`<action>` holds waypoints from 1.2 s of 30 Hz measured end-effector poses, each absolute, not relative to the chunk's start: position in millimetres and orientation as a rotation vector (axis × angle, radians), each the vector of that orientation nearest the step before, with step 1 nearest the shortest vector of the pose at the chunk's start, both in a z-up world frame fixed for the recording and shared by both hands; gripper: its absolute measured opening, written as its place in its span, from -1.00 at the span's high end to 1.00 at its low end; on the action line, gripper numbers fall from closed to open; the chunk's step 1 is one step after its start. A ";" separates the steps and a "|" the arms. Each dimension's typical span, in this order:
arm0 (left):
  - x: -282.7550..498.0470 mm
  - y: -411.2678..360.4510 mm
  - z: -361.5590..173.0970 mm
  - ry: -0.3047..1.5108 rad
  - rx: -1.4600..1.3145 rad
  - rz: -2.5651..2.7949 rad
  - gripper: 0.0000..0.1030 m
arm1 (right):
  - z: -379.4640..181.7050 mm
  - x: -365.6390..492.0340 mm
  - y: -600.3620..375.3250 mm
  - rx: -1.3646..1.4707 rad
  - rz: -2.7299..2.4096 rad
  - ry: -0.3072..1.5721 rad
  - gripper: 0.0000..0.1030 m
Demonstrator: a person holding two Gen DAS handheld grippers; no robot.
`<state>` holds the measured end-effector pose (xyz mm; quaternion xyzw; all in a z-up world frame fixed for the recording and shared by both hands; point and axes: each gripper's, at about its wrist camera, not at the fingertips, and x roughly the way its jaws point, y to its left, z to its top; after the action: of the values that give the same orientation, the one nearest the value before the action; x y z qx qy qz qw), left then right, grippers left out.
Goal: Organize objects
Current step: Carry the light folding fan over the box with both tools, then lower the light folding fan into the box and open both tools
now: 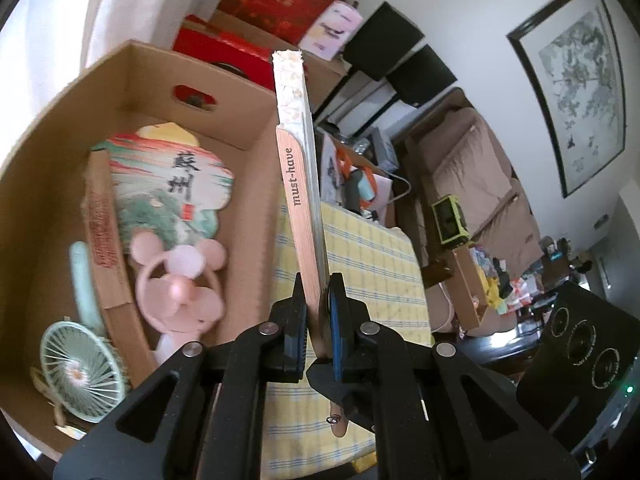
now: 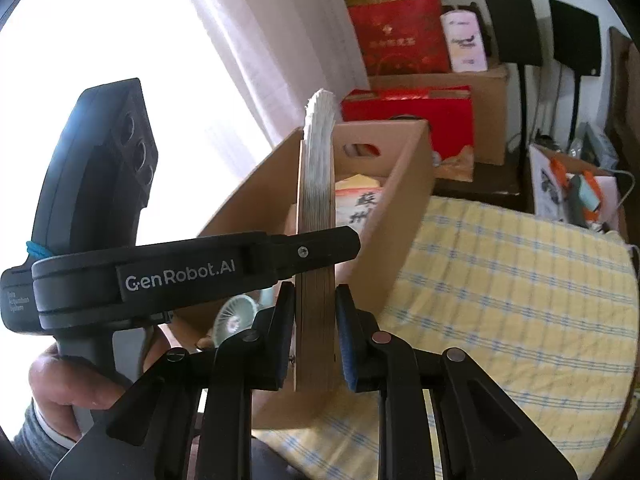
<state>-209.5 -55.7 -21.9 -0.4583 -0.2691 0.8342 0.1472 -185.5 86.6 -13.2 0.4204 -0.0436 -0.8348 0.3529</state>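
- The left gripper (image 1: 318,292) is clenched on a folded wooden fan with pale paper leaves and the words "must-have" on its outer rib (image 1: 298,184); both pads press its lower end, and the fan stands nearly upright.
- In the right wrist view the right gripper (image 2: 316,320) straddles the same fan (image 2: 316,208) near its wooden base, with the left gripper (image 2: 320,250) crossing in front of it higher up. Its pads seem to sit just at the fan's sides, but whether they truly press it cannot be told.
- A hand in a grey sleeve (image 2: 76,380) holds the left gripper's handle.
- The fan is held in the air beside the near wall of an open brown cardboard box with oval handle holes (image 1: 256,128), over a desk covered with a yellow checked cloth (image 1: 372,264).
- Inside the box lie a flat paper fan printed with a landscape and black characters (image 1: 172,184), a pink handheld fan with round mouse ears (image 1: 188,280), a mint-green handheld fan with a round grille (image 1: 82,372) and a strip of brown cardboard with red print (image 1: 106,248).
- Behind the box stand red gift boxes (image 2: 408,108) on further cardboard cartons.
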 end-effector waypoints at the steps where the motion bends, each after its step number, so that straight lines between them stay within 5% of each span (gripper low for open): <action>1: -209.9 -61.7 -23.4 -0.777 -1.325 2.405 0.83 | -14.9 -186.9 81.9 1.093 -2.149 -0.120 0.61; 22: -217.3 -129.1 -69.3 -0.724 -1.524 2.424 0.77 | -60.4 -196.7 0.0 1.199 -2.071 -0.005 0.54; 24: -217.8 -131.8 -71.6 -0.721 -1.535 2.432 0.58 | -62.6 -196.0 -1.2 1.209 -2.070 0.012 0.48; 27: -217.7 -137.1 -73.2 -0.722 -1.547 2.440 0.22 | -61.8 -195.4 0.0 1.204 -2.074 0.014 0.08; 36: -199.7 -146.4 -54.3 -0.632 -1.499 2.572 -0.04 | -34.6 -181.0 22.8 1.137 -2.130 0.024 -0.05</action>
<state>-199.7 -146.4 -54.3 -0.4920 -0.2075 0.8440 0.0491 -181.0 22.8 -34.6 0.4400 0.0091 -0.8246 0.3554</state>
